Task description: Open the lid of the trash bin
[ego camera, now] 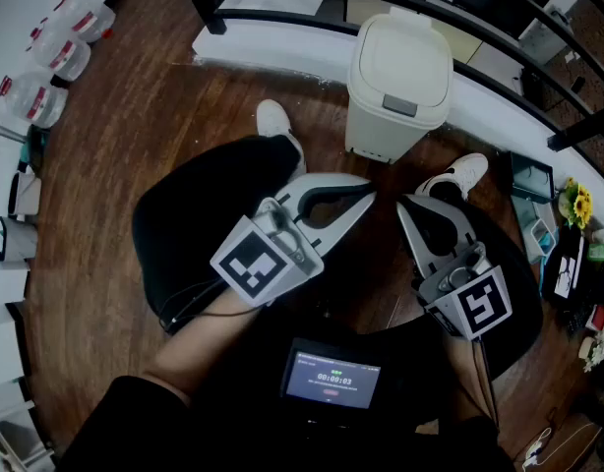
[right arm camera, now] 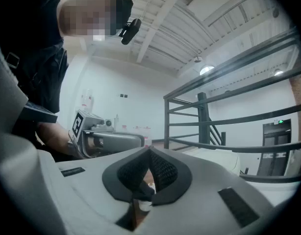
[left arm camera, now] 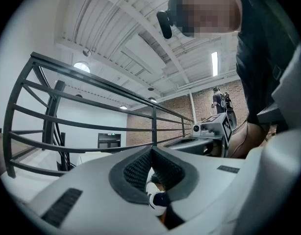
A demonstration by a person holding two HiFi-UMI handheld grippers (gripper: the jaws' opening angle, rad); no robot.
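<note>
Head view only: trash bin lid (ego camera: 400,62) down; left claw (ego camera: 367,198), right claw (ego camera: 403,206) pressed together.

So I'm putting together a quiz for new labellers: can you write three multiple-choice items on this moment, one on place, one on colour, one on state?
1. Where is the trash bin?
A) on a table
B) on the floor beyond the shoes
C) on a shelf
2. Its colour?
A) cream
B) red
C) black
3. Its lid is:
A) lifted off
B) half open
C) shut
Answers: B, it stands on the wood ahead of both shoes; A, body and lid are pale cream; C, the lid lies flat on the rim.
</note>
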